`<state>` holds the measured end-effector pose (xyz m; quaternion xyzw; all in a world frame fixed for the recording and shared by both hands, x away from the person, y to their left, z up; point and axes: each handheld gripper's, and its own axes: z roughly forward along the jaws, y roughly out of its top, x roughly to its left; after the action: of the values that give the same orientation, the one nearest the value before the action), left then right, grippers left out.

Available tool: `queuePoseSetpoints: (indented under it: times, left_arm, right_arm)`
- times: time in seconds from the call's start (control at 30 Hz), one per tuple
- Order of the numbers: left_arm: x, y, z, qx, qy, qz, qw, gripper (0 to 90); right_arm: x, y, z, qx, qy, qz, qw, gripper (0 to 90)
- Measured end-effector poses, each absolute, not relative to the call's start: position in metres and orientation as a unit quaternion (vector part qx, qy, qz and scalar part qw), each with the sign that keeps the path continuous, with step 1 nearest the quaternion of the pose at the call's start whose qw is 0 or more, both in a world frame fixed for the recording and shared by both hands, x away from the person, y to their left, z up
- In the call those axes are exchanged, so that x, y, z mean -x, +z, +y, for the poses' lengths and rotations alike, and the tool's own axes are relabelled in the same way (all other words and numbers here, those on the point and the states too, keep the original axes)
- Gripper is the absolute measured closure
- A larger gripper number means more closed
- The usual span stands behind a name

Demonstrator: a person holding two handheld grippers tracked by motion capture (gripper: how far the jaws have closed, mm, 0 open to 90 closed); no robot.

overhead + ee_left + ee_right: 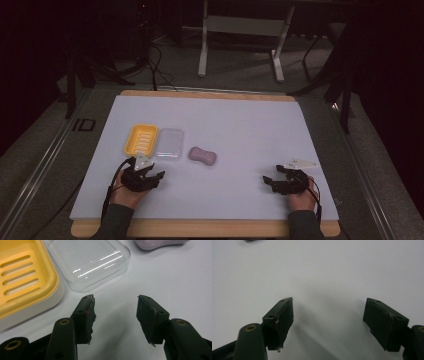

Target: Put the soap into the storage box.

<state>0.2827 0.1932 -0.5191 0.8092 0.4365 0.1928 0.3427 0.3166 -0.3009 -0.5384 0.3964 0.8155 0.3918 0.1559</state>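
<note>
High view: a person's two hands rest near the front edge of a white-topped bench. The left gripper sits just short of a row of three things: a yellow soap dish at the left, a clear lid touching or nearly touching its right side, and a pink soap bar a little apart to the right. The right gripper lies well apart from them, with bare bench ahead of it and to its left. Open surface runs from the row to the far wooden edge.

Left gripper view: the left gripper, jaws spread and holding nothing, points at the clear lid, which lies just beyond its tips. The slotted yellow soap dish is empty; so is the lid. The soap bar shows at the top edge.

Right gripper view: the right gripper, jaws spread wide with nothing between them, hangs over bare white bench.
</note>
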Motion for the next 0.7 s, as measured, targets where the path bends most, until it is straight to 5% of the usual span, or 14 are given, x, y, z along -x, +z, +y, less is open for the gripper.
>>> queuePoseSetpoints:
  times: [0.7]
  left_arm:
    - [-0.301,-0.489,0.19,-0.821,0.165,0.411,0.361,47.6]
  right_arm:
    - [-0.308,-0.536,-0.303,-0.379,0.416,0.806,0.183,27.9]
